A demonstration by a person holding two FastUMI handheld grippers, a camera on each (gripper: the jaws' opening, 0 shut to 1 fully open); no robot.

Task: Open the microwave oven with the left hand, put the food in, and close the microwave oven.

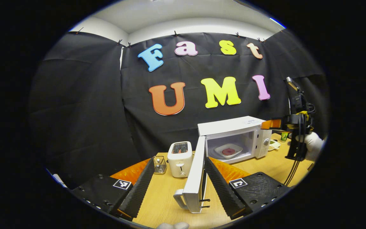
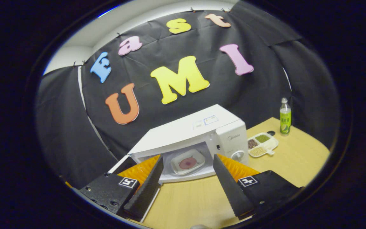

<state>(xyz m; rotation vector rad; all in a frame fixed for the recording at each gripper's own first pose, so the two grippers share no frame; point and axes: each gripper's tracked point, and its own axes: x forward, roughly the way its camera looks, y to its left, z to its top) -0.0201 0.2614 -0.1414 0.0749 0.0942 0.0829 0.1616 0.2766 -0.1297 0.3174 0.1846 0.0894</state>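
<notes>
**Food sits in open microwave as both grippers stand spread**

Standing on the pale wooden table (image 1: 164,197) in the left gripper view, from left to right, are a small wire basket (image 1: 159,164), a white two-slot toaster (image 1: 179,159), and the white microwave oven (image 1: 233,140), its white handled door (image 1: 194,181) swung wide between the spread fingers of the left gripper (image 1: 179,187), neither finger seen pressing on it. A square white plate of reddish food (image 1: 228,150) rests inside the cavity. A white-gloved hand (image 1: 313,144) holds the right gripper up at the far right.

In the right gripper view, the right gripper (image 2: 187,186) is parted and empty before the oven mouth; a divided white tray of grains (image 2: 261,144) and a green-labelled clear bottle (image 2: 285,117) stand rightward.
</notes>
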